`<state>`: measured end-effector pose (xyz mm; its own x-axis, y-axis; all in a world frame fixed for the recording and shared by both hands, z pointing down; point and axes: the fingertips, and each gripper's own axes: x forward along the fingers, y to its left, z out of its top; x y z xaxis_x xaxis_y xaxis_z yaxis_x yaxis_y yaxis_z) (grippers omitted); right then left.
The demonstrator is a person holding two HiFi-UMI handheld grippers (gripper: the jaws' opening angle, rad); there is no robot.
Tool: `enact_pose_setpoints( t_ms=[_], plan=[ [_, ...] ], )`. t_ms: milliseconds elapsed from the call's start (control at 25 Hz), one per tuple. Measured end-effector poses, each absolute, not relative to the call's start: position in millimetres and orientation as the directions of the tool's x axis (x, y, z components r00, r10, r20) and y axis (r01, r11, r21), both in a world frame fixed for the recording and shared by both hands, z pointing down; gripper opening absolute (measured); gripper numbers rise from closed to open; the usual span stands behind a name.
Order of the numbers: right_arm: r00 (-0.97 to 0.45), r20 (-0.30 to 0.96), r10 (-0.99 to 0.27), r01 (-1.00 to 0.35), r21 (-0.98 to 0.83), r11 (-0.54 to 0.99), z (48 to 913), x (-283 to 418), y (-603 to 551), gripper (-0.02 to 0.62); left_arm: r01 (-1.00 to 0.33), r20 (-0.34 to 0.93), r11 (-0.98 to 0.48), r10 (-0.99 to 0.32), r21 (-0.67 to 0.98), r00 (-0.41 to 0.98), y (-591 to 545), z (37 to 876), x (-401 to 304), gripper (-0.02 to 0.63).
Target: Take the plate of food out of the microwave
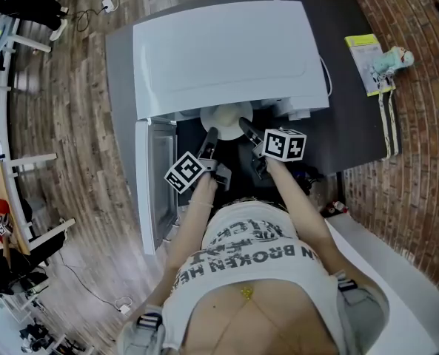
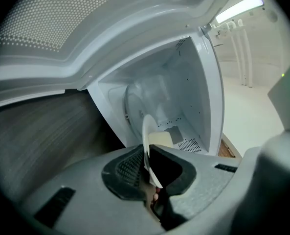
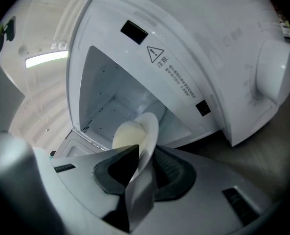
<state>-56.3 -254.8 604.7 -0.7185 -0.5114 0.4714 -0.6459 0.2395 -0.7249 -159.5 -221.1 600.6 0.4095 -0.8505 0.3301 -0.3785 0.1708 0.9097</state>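
The white microwave point(image 1: 219, 58) stands on a dark table with its door point(image 1: 154, 183) swung open to the left. A white plate point(image 1: 226, 117) with pale food sits at the mouth of the cavity, held between both grippers. My left gripper point(image 1: 210, 136) is shut on the plate's left rim. In the left gripper view the plate point(image 2: 147, 136) runs edge-on between the pads of that gripper point(image 2: 149, 173), the pale food point(image 2: 160, 139) beyond it. My right gripper point(image 1: 247, 129) is shut on the right rim. In the right gripper view the plate point(image 3: 147, 131) and food point(image 3: 126, 132) sit in that gripper point(image 3: 142, 173).
The dark table point(image 1: 352, 124) carries a yellow-green leaflet point(image 1: 367, 61) and a small teal object point(image 1: 393, 59) at its right end. A white counter point(image 1: 397, 272) lies at the lower right. Chairs and cables stand on the wooden floor at the left.
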Motion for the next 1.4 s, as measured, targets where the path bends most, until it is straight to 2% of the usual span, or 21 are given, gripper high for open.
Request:
enact_pose_setpoints(
  t_ms=[720, 1400],
  plan=[
    [-0.744, 0.459, -0.485, -0.632, -0.718, 0.291, 593.4, -28.0, -240.7, 0.087, -0.388, 0.312, 0.160, -0.875, 0.908, 0.369, -201.8, 590.0, -129.8, 0.035],
    [-0.814, 0.448, -0.370, -0.573, -0.727, 0.380, 591.8, -9.7, -219.9, 0.087, -0.396, 0.316, 0.205, -0.919, 0.895, 0.237, -168.1, 584.1, -104.4, 0.035]
  ],
)
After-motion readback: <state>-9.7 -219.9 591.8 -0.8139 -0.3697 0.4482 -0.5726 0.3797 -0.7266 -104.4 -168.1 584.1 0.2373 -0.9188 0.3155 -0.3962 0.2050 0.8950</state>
